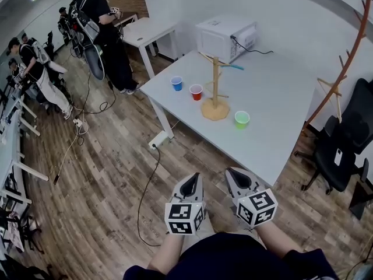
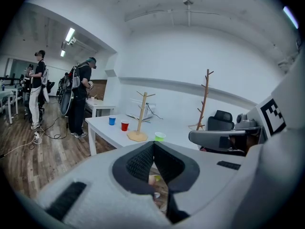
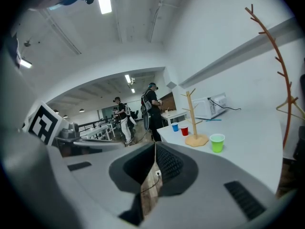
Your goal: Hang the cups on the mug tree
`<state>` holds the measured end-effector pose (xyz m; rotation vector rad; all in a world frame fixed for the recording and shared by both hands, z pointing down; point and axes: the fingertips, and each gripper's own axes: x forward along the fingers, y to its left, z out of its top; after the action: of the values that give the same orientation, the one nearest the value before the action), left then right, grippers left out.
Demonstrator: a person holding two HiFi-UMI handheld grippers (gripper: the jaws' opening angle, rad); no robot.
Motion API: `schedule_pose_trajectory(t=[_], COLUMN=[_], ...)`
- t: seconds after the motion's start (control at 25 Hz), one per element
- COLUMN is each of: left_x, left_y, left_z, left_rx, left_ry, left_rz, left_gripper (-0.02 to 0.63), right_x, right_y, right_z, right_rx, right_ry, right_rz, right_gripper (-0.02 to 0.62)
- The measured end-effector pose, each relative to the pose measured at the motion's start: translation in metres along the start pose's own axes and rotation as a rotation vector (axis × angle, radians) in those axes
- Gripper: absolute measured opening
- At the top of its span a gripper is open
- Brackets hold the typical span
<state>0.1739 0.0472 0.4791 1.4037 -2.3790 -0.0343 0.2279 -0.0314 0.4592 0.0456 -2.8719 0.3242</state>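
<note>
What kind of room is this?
Probably an office or lab workroom: a white table, a black office chair, a microwave, and a person standing by another desk.

The mug tree [image 1: 215,89], shared by all views, is seen steeply from above in the head view. It is faced nearly level, from afar, in both gripper views.

3 cups [image 1: 196,92], prob. upright, by tree [image 1: 215,85]

In the left gripper view, the left gripper [image 2: 153,144] hides the near edge of the counter [image 2: 107,125] and the foot of the green cup [image 2: 160,136] with its own body. Whether that cup has a handle is too small to tell. The coat stand [image 1: 337,87] runs off the head view's top right corner, and its base is hidden behind the counter's edge.
</note>
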Motion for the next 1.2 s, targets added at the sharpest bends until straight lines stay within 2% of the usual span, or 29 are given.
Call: schedule_pose_trajectory(t=[0.28,0.68,1.2], left_x=[0.032,0.074,0.127], left_y=[0.033,0.059,0.104], left_z=[0.021,0.048,0.068], left_rx=[-0.003,0.034,0.048], left_ry=[0.008,0.031,0.059], left_rz=[-0.031,-0.123,-0.213], left_gripper=[0.020,0.020,0.020], right_x=[0.043,0.091,0.147], right_y=[-0.004,-0.009,-0.034], right_z=[0.019,0.041,0.059], right_rx=[-0.009,0.015,0.045], right_ry=[-0.001,-0.019,-0.047], right_rz=[-0.018,-0.063,-0.179], right_gripper=[0.029,0.030,0.030])
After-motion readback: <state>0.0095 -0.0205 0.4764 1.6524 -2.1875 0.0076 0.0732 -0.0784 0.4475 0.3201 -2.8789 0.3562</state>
